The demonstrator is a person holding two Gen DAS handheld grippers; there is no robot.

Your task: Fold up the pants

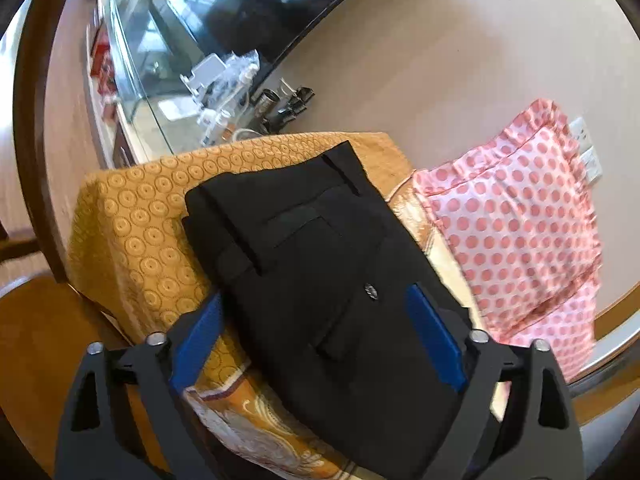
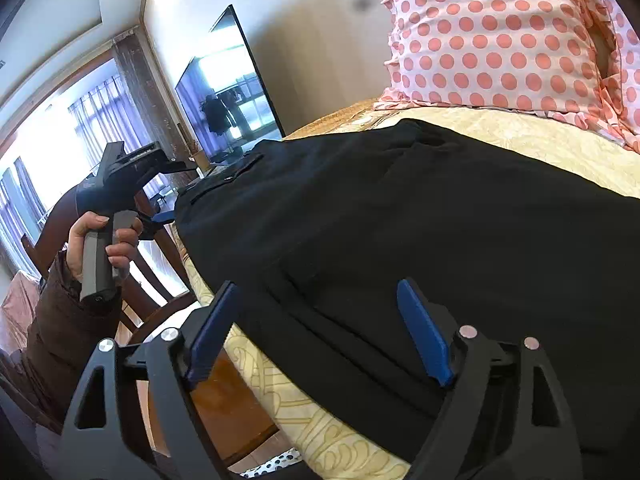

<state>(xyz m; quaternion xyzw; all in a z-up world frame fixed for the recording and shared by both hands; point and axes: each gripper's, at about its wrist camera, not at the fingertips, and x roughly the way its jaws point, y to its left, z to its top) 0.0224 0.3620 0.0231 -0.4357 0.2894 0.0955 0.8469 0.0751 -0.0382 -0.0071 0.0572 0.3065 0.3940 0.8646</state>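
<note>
on the bed (image 1: 132, 216), folded black pants (image 1: 320, 248), left gripper (image 1: 316, 344) and right gripper (image 2: 320, 332) both spread wide, empty, just above them

Matt black cloth pants (image 1: 320, 264) on patterned, woven golden bedspread (image 1: 132, 216).

Bed (image 1: 132, 216) under my claws wore a gold patterned cover, black pants (image 1: 320, 264) folded on it, polka-dot pillow (image 1: 520, 216) just beside the pants.
</note>
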